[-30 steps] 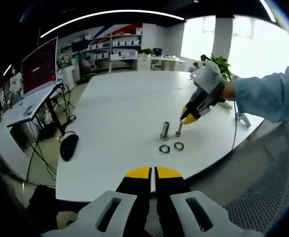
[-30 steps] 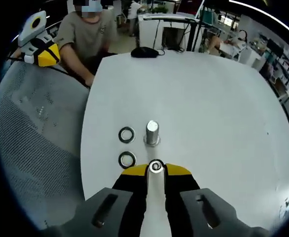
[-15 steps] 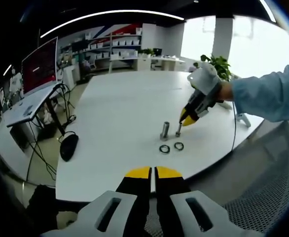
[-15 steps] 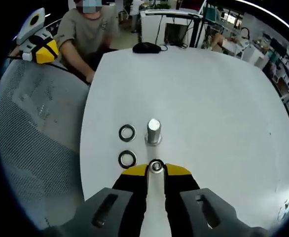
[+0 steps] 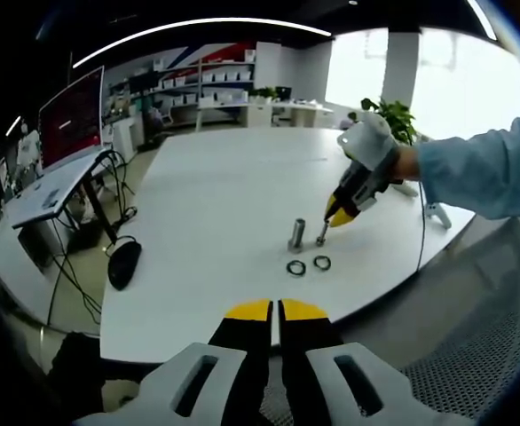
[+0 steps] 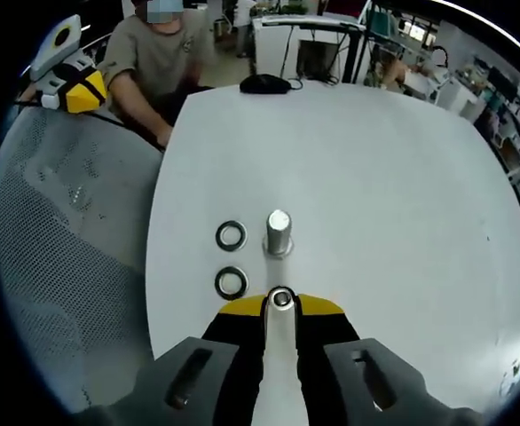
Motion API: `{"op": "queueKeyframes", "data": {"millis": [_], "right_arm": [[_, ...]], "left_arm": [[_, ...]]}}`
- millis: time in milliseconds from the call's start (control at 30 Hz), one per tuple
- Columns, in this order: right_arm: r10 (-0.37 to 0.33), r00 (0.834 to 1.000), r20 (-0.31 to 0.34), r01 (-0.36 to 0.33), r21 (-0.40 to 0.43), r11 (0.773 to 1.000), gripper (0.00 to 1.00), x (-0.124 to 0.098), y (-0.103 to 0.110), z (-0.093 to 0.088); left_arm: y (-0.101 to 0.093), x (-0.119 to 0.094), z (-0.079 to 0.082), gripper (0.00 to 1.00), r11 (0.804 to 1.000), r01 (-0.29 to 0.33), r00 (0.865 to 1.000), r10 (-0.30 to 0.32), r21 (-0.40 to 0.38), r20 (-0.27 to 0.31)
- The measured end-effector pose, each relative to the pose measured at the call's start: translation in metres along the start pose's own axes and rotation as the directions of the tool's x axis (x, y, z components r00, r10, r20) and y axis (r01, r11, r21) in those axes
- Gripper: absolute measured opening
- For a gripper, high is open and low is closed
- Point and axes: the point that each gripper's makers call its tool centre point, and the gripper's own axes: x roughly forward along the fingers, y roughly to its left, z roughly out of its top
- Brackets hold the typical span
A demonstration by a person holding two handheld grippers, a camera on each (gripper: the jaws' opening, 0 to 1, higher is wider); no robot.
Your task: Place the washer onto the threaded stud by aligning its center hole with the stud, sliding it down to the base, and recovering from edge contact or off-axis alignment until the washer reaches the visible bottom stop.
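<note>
A: Left gripper view first. What changed?

B: Almost nothing. The left hand-held gripper [image 5: 276,312] sits at bottom centre, jaws pressed together, nothing between them, hanging off the near edge of the white surface [image 5: 216,204], same as a second ago. The right hand-held gripper [image 5: 340,211] at centre right has only wobbled; its yellow tips are over the short stud [image 5: 321,233]. Beside that is the taller metal cylinder [image 5: 296,235], and below them two washers [image 5: 308,265] lie flat on the surface, side by side, untouched.

A: Right gripper view?

B: The right hand-held gripper [image 6: 280,306] is at bottom centre, jaws closed around the short stud [image 6: 281,298], whose round top shows between the yellow tips. The taller cylinder [image 6: 278,232] is just above it in frame. The two washers [image 6: 231,259] are left of centre, one above the other, lying loose. The whole picture has slid a touch, so that's camera drift, not the parts moving. The left hand-held gripper [image 6: 69,82] shows at upper left, well apart from everything. A person in a grey shirt [image 6: 153,62] sits at the top edge, a mouse [image 6: 264,84] near them.

A: Meaning for the task?

B: My read: no progress yet. Neither washer is picked up or on a stud. Right hand seems to be steadying the stud, and a washer pick is yet to come.
</note>
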Motion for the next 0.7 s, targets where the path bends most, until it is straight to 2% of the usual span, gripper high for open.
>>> {"op": "queueKeyframes", "data": {"millis": [333, 700], "right_arm": [[-0.014, 0.998, -0.068, 0.007, -0.110, 0.994, 0.14, 0.0003, 0.0016, 0.0046], [0.002, 0.979, -0.203, -0.053, -0.247, 0.967, 0.14, 0.0058, 0.0054, 0.0020]], "left_arm": [[0.0000, 0.0001, -0.0001, 0.00, 1.000, 0.001, 1.000, -0.001, 0.000, -0.001], [-0.0003, -0.0001, 0.0003, 0.00, 1.000, 0.001, 1.000, -0.001, 0.000, 0.002]]}}
